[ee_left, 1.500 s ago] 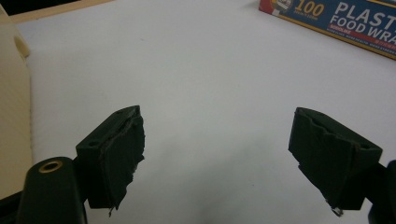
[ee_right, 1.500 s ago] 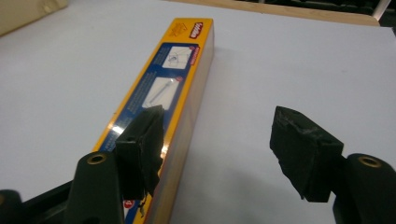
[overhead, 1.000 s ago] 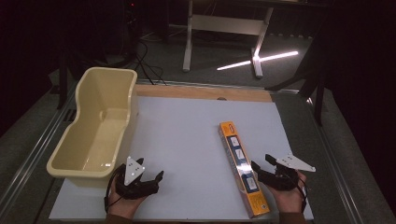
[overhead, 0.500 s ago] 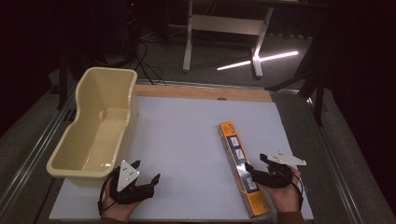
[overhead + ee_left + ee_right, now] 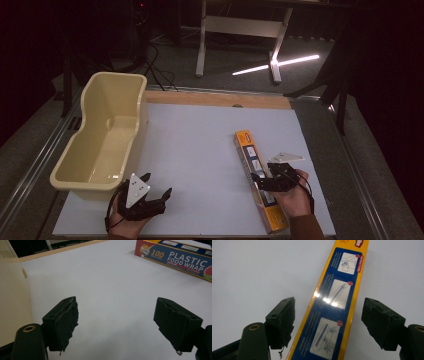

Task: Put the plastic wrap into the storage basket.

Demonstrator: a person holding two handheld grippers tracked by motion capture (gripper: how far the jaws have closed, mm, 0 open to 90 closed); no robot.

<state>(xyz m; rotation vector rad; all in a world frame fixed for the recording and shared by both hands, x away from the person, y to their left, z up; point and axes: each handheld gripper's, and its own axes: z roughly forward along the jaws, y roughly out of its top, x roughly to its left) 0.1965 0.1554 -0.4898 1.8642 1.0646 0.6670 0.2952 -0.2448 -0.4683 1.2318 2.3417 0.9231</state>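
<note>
So the big white surface (image 5: 200, 150) carries everything here, and I'll use the box as my anchor since that's clearly what's being worked on. Largest thing after the surface is the cream tub (image 5: 102, 142), sitting well off to the left of the box, empty as far as I can tell.

The box (image 5: 260, 180) itself is a long yellow-and-blue plastic food wrap carton, lying flat on the surface, running from mid-surface back toward the person's right hand.

What changed: a second ago the right gripper (image 5: 264, 181) sat at the near end of the box, a bit to its right. Now it has slid in over the box, and its jaws have just been opening. In the right gripper view the box (image 5: 332, 307) runs up between the two jaws, which stand spread on either side with a gap showing on both, so nothing's pinched yet. I'd say that's the line-up for a grab; what's left is to come down and close across the narrow width.

The left gripper (image 5: 150, 197) hangs well left of the box, just beside the tub's near corner, jaws wide apart with nothing between them.
</note>
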